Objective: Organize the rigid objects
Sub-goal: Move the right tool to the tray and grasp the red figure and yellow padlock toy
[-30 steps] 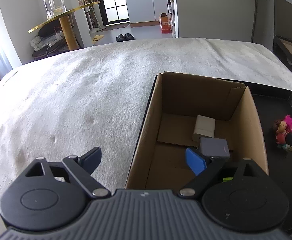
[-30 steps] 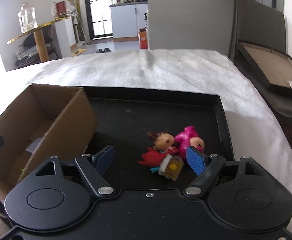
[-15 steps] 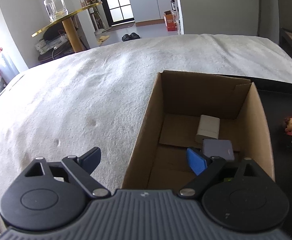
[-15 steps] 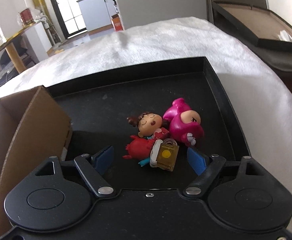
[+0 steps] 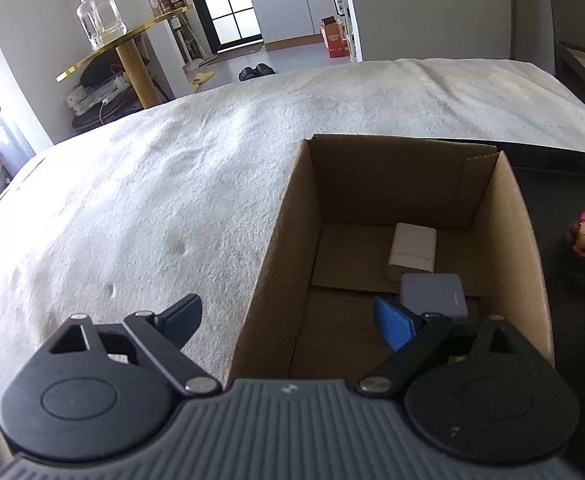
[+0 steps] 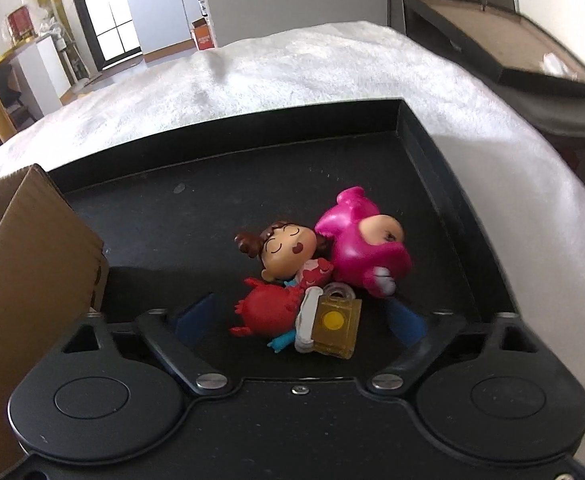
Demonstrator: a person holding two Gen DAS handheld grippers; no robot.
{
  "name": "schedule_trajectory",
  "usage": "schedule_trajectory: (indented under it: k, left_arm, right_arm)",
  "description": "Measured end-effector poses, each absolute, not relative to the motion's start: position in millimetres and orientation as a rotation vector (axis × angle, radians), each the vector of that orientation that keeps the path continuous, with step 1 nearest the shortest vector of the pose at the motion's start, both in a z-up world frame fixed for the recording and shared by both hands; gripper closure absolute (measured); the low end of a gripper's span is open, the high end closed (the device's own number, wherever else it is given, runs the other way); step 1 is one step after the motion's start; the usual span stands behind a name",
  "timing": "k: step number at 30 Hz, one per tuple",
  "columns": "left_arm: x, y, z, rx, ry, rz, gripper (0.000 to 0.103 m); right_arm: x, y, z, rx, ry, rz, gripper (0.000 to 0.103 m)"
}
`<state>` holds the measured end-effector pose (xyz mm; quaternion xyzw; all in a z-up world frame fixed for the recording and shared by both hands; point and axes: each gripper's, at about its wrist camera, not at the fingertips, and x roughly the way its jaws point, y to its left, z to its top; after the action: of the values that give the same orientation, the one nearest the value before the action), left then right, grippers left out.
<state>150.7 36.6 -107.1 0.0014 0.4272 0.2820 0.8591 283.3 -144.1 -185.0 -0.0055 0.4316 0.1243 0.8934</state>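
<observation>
A small doll [image 6: 284,248] with brown hair, a pink figure [image 6: 356,248], a red toy [image 6: 268,308] and a yellow padlock [image 6: 336,326] lie bunched on the black tray [image 6: 252,184]. My right gripper [image 6: 300,318] is low over them. Its jaws are closing, with the red toy and the padlock between the pads and small gaps on both sides. The cardboard box [image 5: 392,184] holds a white block [image 5: 412,248] and a grey block [image 5: 432,292]. My left gripper [image 5: 288,316] is open, straddling the box's left wall with nothing in its grasp.
Box and tray stand side by side on a white fuzzy bed cover [image 5: 172,200]. The box wall [image 6: 32,248] rises left of the right gripper. A dark open case [image 6: 492,52] lies beyond the bed at the right. A gold side table [image 5: 124,40] stands far left.
The right gripper sank toward the toys and rolled slightly, and its fingers drew closer together around them. The left gripper stayed by the box, still open.
</observation>
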Motion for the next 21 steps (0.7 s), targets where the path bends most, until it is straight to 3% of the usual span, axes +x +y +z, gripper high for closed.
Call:
schedule_trajectory:
  k: [21]
  left_arm:
    - [138.4,38.0,-97.7,-0.043,0.862,0.582,0.011]
  right_arm:
    - [263.7,-160.8,-145.0,0.013,0.849,0.324,0.043]
